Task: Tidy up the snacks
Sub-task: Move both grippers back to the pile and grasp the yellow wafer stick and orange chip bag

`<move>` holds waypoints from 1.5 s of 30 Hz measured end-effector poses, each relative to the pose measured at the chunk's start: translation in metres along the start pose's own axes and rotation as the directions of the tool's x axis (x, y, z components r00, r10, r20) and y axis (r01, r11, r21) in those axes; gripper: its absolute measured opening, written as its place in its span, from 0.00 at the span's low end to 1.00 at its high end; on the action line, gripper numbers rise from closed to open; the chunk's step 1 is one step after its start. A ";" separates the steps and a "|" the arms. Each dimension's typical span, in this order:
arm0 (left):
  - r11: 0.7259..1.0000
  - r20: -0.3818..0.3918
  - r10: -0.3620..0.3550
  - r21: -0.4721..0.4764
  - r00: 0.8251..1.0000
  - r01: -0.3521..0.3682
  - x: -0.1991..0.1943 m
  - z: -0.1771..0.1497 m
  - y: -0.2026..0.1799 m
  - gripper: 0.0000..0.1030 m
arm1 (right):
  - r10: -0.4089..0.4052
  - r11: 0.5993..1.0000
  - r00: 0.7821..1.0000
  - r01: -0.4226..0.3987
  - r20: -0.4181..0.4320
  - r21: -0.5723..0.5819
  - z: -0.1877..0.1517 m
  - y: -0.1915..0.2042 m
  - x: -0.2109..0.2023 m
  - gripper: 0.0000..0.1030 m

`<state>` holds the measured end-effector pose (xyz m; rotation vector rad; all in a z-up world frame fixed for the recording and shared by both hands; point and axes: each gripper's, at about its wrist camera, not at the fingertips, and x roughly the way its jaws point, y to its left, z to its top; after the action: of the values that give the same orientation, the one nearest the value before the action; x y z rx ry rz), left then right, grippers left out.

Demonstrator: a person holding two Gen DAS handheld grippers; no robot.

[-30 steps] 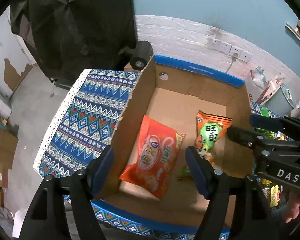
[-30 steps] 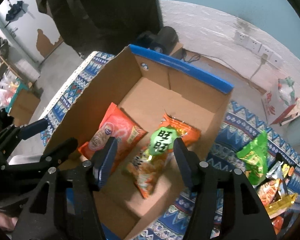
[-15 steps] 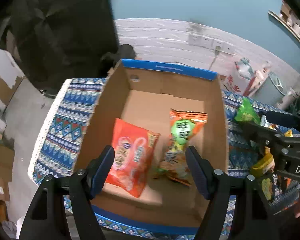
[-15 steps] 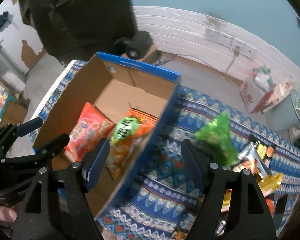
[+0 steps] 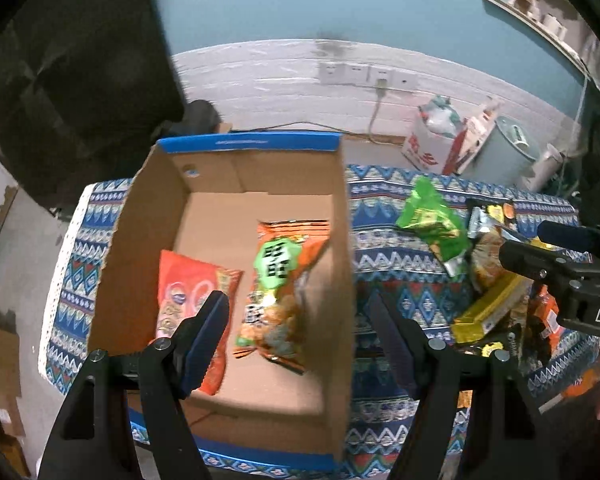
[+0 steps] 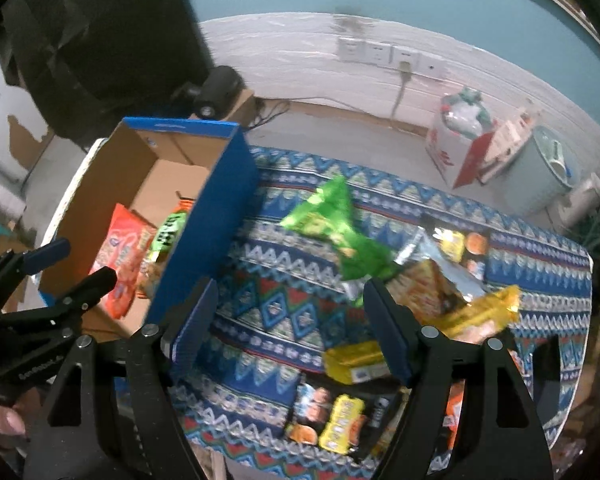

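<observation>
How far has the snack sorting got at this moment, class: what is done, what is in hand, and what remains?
Done: two packets lie inside the cardboard box, the red packet and the orange-and-green packet. In hand: nothing; the left gripper and right gripper are both open and empty. Left: the green bag, the yellow packets and the rest of the pile on the patterned cloth.

Light was dim and even; both fisheye views bowed at dark rims, with motion blur smearing everything beyond the fingers.
</observation>
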<state>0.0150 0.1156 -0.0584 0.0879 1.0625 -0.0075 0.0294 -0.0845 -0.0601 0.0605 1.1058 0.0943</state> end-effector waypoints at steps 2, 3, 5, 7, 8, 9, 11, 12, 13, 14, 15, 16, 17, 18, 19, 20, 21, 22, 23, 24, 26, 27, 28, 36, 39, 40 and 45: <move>1.000 -0.001 -0.006 0.019 1.000 0.006 0.000 0.001 -0.011 0.73 | -0.008 1.000 1.000 0.008 0.002 0.013 -0.005 -0.009 -0.004 0.74; 1.000 -0.003 -0.008 0.025 1.000 0.008 0.000 0.002 -0.015 0.73 | -0.012 1.000 1.000 0.012 0.003 0.019 -0.007 -0.014 -0.006 0.74; 0.999 -0.006 -0.018 0.044 1.000 0.018 0.000 0.002 -0.025 0.73 | -0.020 0.999 1.000 0.020 0.004 0.029 -0.012 -0.023 -0.008 0.74; 0.998 -0.006 -0.025 0.065 1.000 0.025 0.000 0.002 -0.037 0.73 | -0.029 0.999 1.000 0.029 0.004 0.043 -0.018 -0.034 -0.012 0.74; 0.997 -0.006 -0.027 0.075 1.000 0.027 0.000 0.002 -0.043 0.73 | -0.032 0.998 0.999 0.032 0.004 0.050 -0.021 -0.040 -0.013 0.74; 0.996 -0.008 -0.028 0.086 1.000 0.028 0.001 0.003 -0.048 0.73 | -0.036 0.998 0.999 0.035 0.003 0.056 -0.023 -0.045 -0.014 0.75; 0.994 -0.016 -0.036 0.106 0.999 0.038 0.002 0.003 -0.060 0.73 | -0.045 0.996 0.999 0.044 0.006 0.075 -0.029 -0.056 -0.017 0.77; 0.993 -0.019 -0.041 0.114 0.999 0.043 0.002 0.002 -0.066 0.73 | -0.049 0.995 0.999 0.049 0.005 0.084 -0.031 -0.061 -0.018 0.77; 0.992 -0.021 -0.045 0.120 0.999 0.047 0.002 0.003 -0.069 0.73 | -0.054 0.994 0.999 0.053 0.003 0.094 -0.034 -0.066 -0.020 0.77; 0.990 -0.023 -0.053 0.127 0.998 0.055 0.002 0.003 -0.075 0.73 | -0.058 0.993 0.998 0.058 0.002 0.107 -0.037 -0.073 -0.021 0.77; 0.989 -0.026 -0.060 0.135 0.998 0.063 0.003 0.002 -0.081 0.73 | -0.062 0.991 0.998 0.062 0.000 0.118 -0.040 -0.078 -0.022 0.77; 0.988 -0.028 -0.066 0.141 0.997 0.070 0.003 0.002 -0.085 0.73 | -0.067 0.989 0.998 0.067 -0.002 0.129 -0.043 -0.085 -0.023 0.77; 0.986 -0.031 -0.073 0.150 0.997 0.077 0.004 0.002 -0.090 0.73 | -0.071 0.988 0.997 0.071 -0.003 0.135 -0.046 -0.089 -0.024 0.77; 0.983 -0.036 -0.081 0.163 0.996 0.086 0.004 0.001 -0.097 0.73 | -0.078 0.986 0.997 0.078 -0.005 0.145 -0.050 -0.095 -0.024 0.77; 0.981 -0.038 -0.085 0.172 0.996 0.091 0.005 0.001 -0.102 0.73 | -0.086 0.984 0.996 0.087 -0.008 0.157 -0.054 -0.102 -0.025 0.77; 0.978 -0.042 -0.089 0.186 0.995 0.095 0.006 0.000 -0.110 0.73 | -0.092 0.981 0.996 0.093 -0.012 0.168 -0.057 -0.108 -0.025 0.77; 0.975 -0.045 -0.091 0.199 0.995 0.098 0.006 0.000 -0.117 0.73 | -0.097 0.979 0.995 0.098 -0.015 0.177 -0.061 -0.113 -0.025 0.77; 0.972 -0.048 -0.094 0.213 0.994 0.102 0.007 -0.001 -0.123 0.73 | -0.104 0.977 0.994 0.106 -0.021 0.188 -0.064 -0.120 -0.025 0.77; 0.970 -0.051 -0.096 0.222 0.994 0.105 0.008 -0.001 -0.127 0.73 | -0.112 0.973 0.993 0.115 -0.027 0.200 -0.068 -0.126 -0.025 0.77; 0.965 -0.056 -0.098 0.237 0.994 0.109 0.010 -0.002 -0.134 0.73 | -0.118 0.970 0.992 0.122 -0.032 0.211 -0.071 -0.132 -0.025 0.77; 0.959 -0.065 -0.098 0.262 0.993 0.112 0.014 -0.004 -0.145 0.73 | -0.130 0.963 0.991 0.137 -0.044 0.231 -0.076 -0.142 -0.024 0.77; 0.955 -0.068 -0.096 0.275 0.993 0.111 0.016 -0.005 -0.150 0.73 | -0.137 0.959 0.989 0.145 -0.051 0.244 -0.079 -0.149 -0.022 0.77; 0.953 -0.070 -0.094 0.284 0.993 0.110 0.018 -0.005 -0.154 0.73 | -0.144 0.955 0.988 0.154 -0.058 0.255 -0.082 -0.155 -0.021 0.77; 0.934 -0.099 -0.066 0.344 0.993 0.096 0.042 -0.012 -0.177 0.73 | -0.170 0.919 0.978 0.201 -0.120 0.339 -0.104 -0.190 -0.005 0.77; 0.931 -0.120 -0.068 0.349 0.990 0.106 0.051 -0.012 -0.183 0.73 | -0.160 0.903 0.975 0.207 -0.152 0.377 -0.110 -0.202 0.005 0.77; 0.929 -0.122 -0.068 0.354 0.990 0.107 0.053 -0.013 -0.186 0.73 | -0.159 0.897 0.974 0.210 -0.161 0.390 -0.112 -0.205 0.008 0.77; 0.917 -0.127 -0.059 0.385 0.990 0.104 0.064 -0.012 -0.195 0.73 | -0.148 0.866 0.967 0.227 -0.206 0.445 -0.124 -0.216 0.027 0.77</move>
<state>0.0258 -0.0756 -0.1331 0.4104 1.1661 -0.2954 -0.0599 -0.2960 -0.1602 0.3823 1.2771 -0.3535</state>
